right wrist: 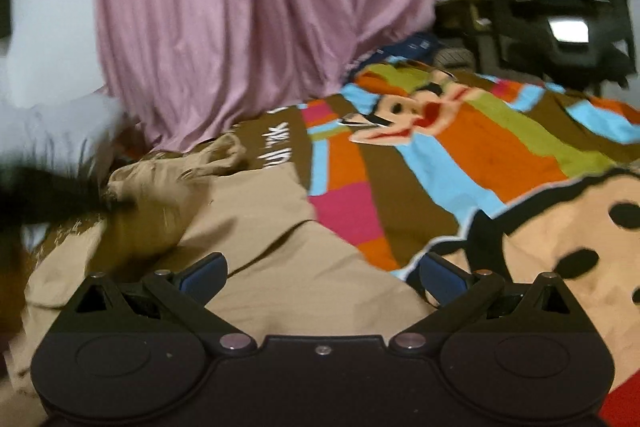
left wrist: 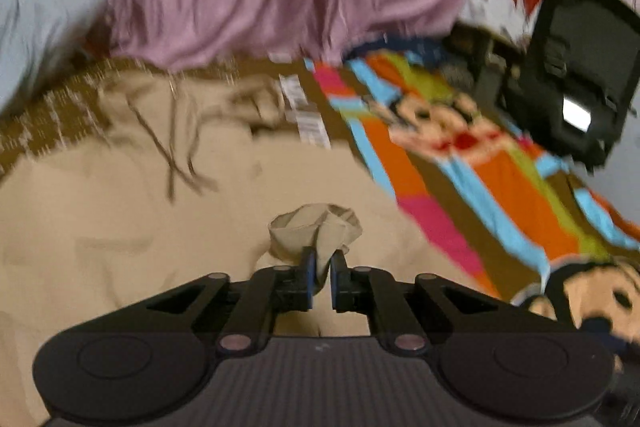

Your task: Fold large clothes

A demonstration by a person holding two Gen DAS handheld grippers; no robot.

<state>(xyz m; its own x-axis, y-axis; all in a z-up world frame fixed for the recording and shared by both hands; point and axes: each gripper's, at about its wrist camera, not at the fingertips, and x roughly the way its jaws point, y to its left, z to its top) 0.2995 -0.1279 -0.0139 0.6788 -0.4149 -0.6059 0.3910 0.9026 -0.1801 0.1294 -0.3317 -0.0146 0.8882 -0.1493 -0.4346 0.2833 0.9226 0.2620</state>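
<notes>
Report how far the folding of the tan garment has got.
Done: little; the tan garment lies rumpled on the striped bedspread. In hand: the left claw pinches a bunched tan end, while the right claw hangs open above it. Left: all the folds.

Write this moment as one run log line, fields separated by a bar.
left gripper: shut on beige garment | right gripper: open, above garment edge | surface: striped cartoon blanket

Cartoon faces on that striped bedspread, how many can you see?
2 in the right wrist view: one face farther back near the pink curtain, one larger face close by at right. More may be hidden under the beige garment.
</notes>
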